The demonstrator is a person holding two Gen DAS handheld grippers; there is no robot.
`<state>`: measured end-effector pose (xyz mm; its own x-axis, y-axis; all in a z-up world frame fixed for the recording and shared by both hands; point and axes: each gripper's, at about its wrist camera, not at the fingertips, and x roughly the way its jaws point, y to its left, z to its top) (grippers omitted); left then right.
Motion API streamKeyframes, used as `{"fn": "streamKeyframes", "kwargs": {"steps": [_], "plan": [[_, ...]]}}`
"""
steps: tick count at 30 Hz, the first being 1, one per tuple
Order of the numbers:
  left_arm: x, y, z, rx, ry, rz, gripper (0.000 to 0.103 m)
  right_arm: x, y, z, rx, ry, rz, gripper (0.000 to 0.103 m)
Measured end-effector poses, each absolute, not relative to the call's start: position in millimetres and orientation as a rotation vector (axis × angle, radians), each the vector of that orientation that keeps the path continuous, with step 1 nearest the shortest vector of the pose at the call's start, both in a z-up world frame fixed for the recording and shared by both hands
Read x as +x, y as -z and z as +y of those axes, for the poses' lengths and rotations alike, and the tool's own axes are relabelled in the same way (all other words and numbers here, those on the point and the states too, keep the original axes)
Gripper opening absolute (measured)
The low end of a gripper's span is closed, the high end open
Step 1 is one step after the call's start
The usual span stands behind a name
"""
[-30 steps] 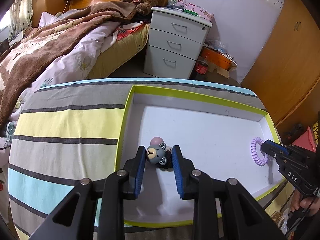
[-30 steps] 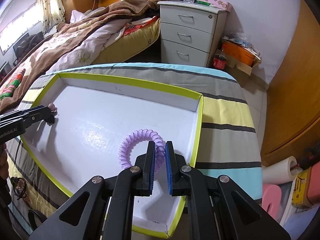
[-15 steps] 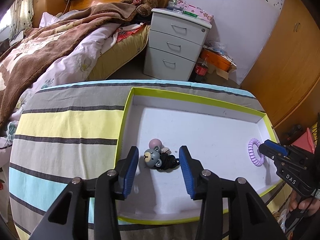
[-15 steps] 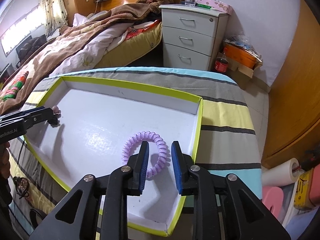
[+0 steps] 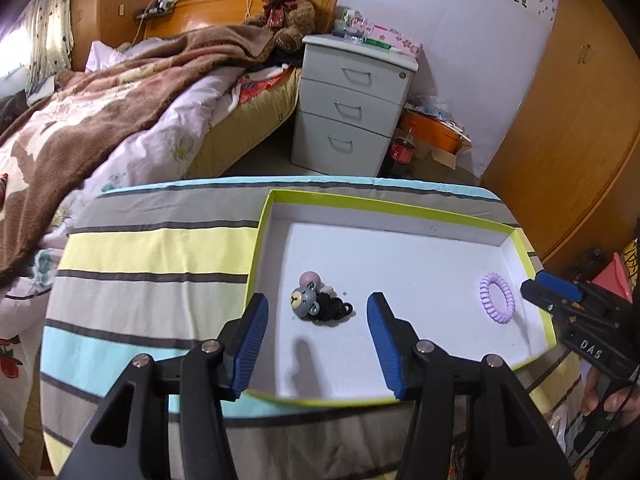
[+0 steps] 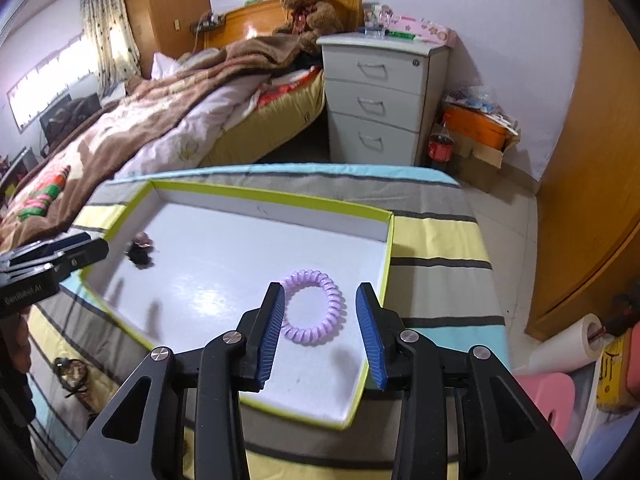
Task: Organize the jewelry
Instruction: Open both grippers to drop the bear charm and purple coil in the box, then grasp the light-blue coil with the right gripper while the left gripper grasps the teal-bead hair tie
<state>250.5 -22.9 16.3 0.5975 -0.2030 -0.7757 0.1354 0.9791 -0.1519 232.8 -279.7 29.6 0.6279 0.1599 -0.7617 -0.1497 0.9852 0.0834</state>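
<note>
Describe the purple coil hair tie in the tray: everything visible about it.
The hair tie is a pale lilac spiral coil, glossy like plastic, closed into a ring and unstretched. It lies flat on the white floor of the tray, near the right-hand wall, apart from the bear charm at the other end. The right hand-held gripper is open with a finger on each side of it; nothing visibly grips it. Only the tray floor clearly touches it.

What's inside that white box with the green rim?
The box holds a bear hair tie with a pink bead near its left side, and a purple coil hair tie near its right. The nearest strip is hidden by both grippers.
</note>
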Motion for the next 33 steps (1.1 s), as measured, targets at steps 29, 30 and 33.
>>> {"fn": "streamKeyframes", "kwargs": {"steps": [29,30,33], "plan": [[122,-34,36,-0.105,0.144,0.814,0.056,82,-34,-232,0.003,-0.371,0.799,0.042],[119,-33,38,-0.109,0.140,0.817,0.056,79,-31,-230,0.007,-0.380,0.812,0.042],[112,-26,42,-0.123,0.142,0.829,0.056,71,-17,-220,-0.016,-0.410,0.855,0.042]]}}
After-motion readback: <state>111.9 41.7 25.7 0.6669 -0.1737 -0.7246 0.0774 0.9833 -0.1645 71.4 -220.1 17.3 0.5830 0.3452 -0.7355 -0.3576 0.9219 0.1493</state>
